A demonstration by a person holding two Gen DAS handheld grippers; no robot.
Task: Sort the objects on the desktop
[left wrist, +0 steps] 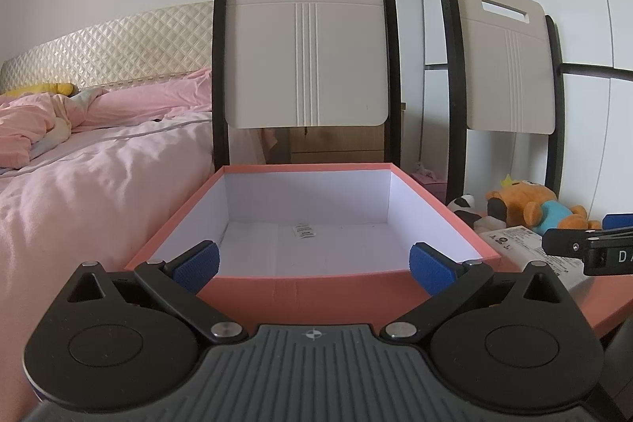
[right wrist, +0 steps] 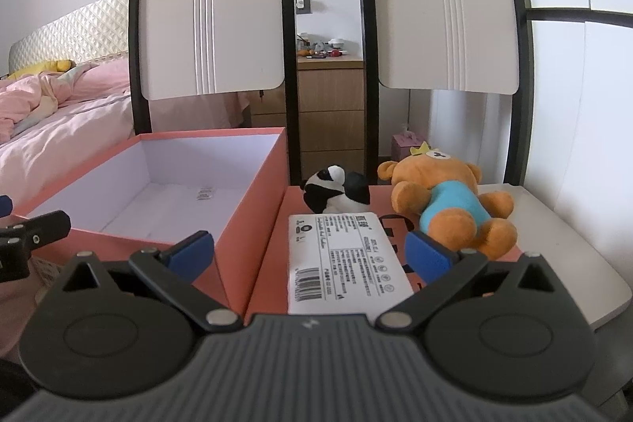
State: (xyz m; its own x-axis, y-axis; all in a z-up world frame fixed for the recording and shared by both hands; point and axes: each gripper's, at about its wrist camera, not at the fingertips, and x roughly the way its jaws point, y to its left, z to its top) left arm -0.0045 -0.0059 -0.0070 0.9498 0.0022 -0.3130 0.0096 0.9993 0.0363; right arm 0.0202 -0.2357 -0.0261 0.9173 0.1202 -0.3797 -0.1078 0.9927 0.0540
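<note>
An open salmon box (left wrist: 285,293) with a white, empty inside stands before my left gripper (left wrist: 314,265), which is open and empty at its near wall. The box (right wrist: 253,224) also shows left in the right wrist view. My right gripper (right wrist: 310,256) is open and empty over a white labelled packet (right wrist: 340,256) lying on the salmon lid (right wrist: 273,263). Behind the packet lie a black-and-white panda plush (right wrist: 336,194) and an orange bear plush in a blue shirt (right wrist: 447,200). The bear (left wrist: 530,206) and the packet (left wrist: 518,238) show at the right of the left wrist view.
Two cream chair backs (right wrist: 213,26) (right wrist: 443,22) stand right behind the box and toys. A bed with pink bedding (left wrist: 79,165) lies to the left. A wooden drawer unit (right wrist: 330,105) stands between the chairs. The grey surface edge (right wrist: 573,263) runs at the right.
</note>
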